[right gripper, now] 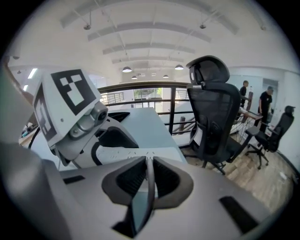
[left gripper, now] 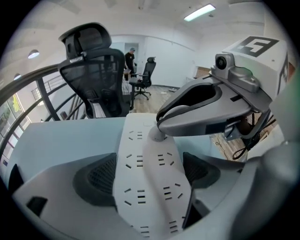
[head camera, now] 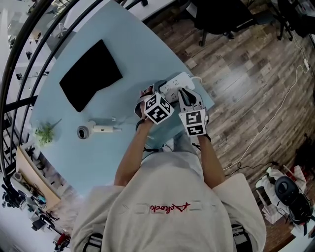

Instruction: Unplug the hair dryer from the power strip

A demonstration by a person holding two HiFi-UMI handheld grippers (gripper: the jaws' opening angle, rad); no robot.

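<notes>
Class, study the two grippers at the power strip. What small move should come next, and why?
Probably draw the right gripper straight away from the power strip: its jaws seem shut on the plug, which is still seated, while the left gripper clamps the strip steady.

We are in an open-plan office. A black mesh swivel chair (left gripper: 96, 70) with a headrest stands by a pale blue surface (head camera: 138, 59), and another wheeled chair (left gripper: 145, 77) sits further back on the wood-plank floor (head camera: 256, 74). Overhead we see a white ceiling with a strip light (left gripper: 200, 11) and round lamps (right gripper: 126, 69). A black railing (right gripper: 140, 96) edges the room (it curves along the surface's far side), and two people (right gripper: 265, 101) stand in the distance.
</notes>
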